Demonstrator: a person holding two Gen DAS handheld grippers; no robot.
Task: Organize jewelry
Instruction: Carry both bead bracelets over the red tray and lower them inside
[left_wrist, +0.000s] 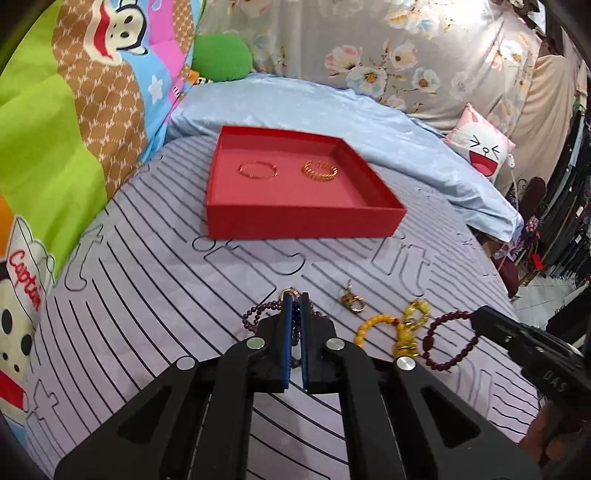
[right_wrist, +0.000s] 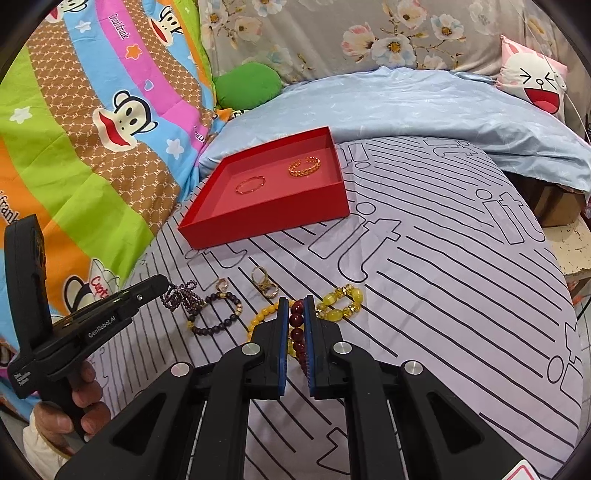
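Note:
A red tray (left_wrist: 303, 218) (right_wrist: 266, 218) on the striped bedsheet holds a thin gold bangle (left_wrist: 257, 170) (right_wrist: 250, 184) and a wider gold cuff (left_wrist: 320, 170) (right_wrist: 304, 166). My left gripper (left_wrist: 295, 300) (right_wrist: 166, 283) is shut on a strand of small dark purple beads (left_wrist: 255, 314) (right_wrist: 181, 295), lifted slightly off the sheet. My right gripper (right_wrist: 297, 301) (left_wrist: 477, 318) is shut on a dark red bead bracelet (right_wrist: 297, 321) (left_wrist: 450, 341). Both grippers are well in front of the tray.
On the sheet lie gold rings (right_wrist: 264, 284) (left_wrist: 351, 300), a dark bead bracelet with gold spacers (right_wrist: 218, 317), a yellow bead bracelet (right_wrist: 263, 314) (left_wrist: 367, 328) and a chunky yellow bracelet (right_wrist: 340, 302) (left_wrist: 417, 314). Colourful quilt at the left, blue pillow behind the tray.

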